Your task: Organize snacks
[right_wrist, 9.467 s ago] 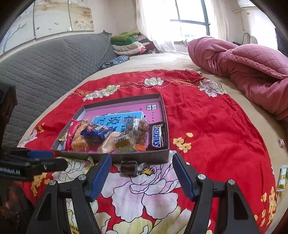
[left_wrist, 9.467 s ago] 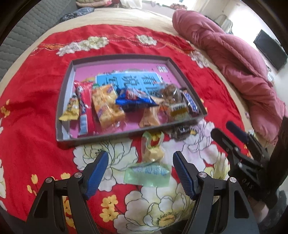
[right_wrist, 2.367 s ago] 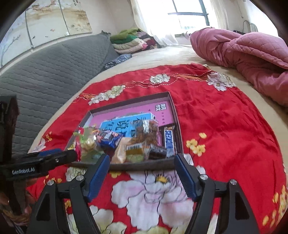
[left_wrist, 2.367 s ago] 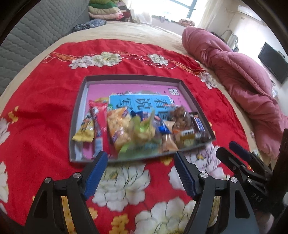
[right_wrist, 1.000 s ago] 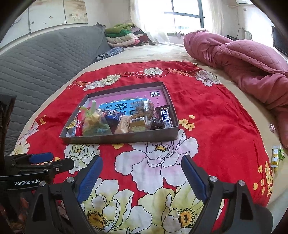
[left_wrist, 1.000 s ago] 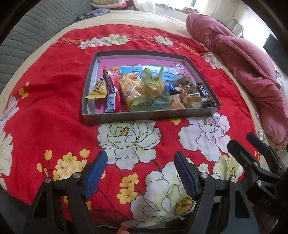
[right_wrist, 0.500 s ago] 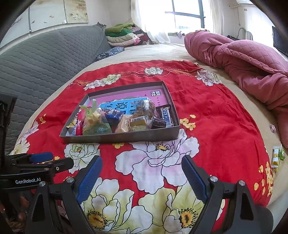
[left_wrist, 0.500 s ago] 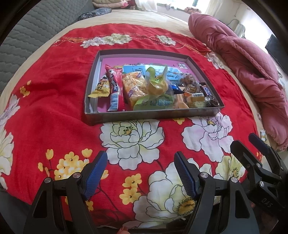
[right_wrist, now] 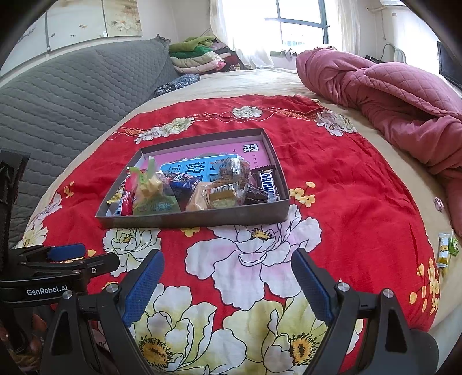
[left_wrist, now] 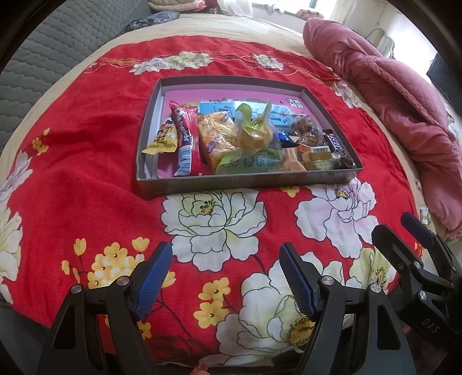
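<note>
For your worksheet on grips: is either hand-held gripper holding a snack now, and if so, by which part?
Nothing is held. The left hand-held gripper and right hand-held gripper are both open over the blanket; the snacks lie in the tray.

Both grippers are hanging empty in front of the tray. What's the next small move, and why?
Probably swing the right gripper toward the small green-and-yellow packet lying off the red cloth at the bed's edge. It looks like the only snack outside the tray, and both grippers' jaws stand open.

I get soft daylight from the blown-out window [right_wrist: 300, 26] at twelve o'clock; sharp centre, edges bent with black corners.
</note>
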The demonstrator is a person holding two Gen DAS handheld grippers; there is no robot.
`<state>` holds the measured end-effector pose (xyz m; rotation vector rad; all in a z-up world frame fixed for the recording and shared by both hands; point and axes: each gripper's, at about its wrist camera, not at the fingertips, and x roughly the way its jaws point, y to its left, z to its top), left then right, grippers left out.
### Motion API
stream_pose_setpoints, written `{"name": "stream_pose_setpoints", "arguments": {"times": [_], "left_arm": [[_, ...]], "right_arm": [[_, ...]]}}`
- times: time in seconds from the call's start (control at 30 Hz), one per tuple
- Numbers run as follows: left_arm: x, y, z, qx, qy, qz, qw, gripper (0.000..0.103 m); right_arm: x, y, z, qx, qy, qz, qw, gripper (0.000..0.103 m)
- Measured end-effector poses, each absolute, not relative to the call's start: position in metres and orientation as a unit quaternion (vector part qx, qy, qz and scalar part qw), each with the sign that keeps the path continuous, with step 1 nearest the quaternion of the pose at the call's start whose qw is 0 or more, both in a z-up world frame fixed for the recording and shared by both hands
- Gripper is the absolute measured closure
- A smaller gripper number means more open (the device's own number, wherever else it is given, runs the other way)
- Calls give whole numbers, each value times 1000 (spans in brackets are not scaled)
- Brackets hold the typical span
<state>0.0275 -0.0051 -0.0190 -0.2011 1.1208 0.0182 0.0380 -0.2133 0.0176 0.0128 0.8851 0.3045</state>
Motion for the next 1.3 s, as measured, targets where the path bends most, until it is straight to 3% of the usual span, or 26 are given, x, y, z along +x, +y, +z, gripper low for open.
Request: {"name": "stream_pose_setpoints", "arguments": {"times": [1.3], "left_arm": [[29, -7, -20, -87, 533, 14, 842, 25]], "right_arm": [[39, -214, 18, 9, 428, 149, 892, 13]]}}
